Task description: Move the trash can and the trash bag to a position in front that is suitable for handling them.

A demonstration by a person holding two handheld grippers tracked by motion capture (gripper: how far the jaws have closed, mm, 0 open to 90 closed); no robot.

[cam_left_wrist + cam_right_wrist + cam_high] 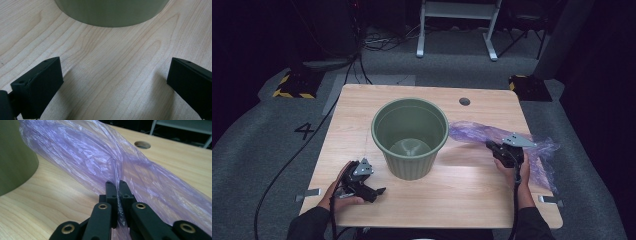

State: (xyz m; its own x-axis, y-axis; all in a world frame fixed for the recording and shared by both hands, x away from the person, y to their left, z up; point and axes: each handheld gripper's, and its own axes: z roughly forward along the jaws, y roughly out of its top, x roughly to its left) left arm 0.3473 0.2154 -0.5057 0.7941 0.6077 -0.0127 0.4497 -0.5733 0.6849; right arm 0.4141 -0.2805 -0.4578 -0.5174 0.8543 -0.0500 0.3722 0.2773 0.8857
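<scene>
A green plastic bin (pixel 410 136) stands upright in the middle of the wooden table (pixel 472 190). Right of it lies a thin purple plastic bag (pixel 472 132), stretched toward the table's right edge. My right gripper (pixel 491 146) is shut on the bag; in the right gripper view the jaws pinch a fold of the purple film (pixel 105 160) between their tips (pixel 117 185), lifted a little off the wood. My left gripper (pixel 379 191) rests near the front left of the table, open, with bare wood between its fingers (pixel 40 85). The bin's base (pixel 112 12) lies just ahead of it.
A round cable hole (pixel 464 101) sits in the table's far right part. Cables trail from both grippers over the front edge. Beyond the table are grey carpet, a white frame's legs (pixel 457 30) and yellow-black marked blocks (pixel 292 85).
</scene>
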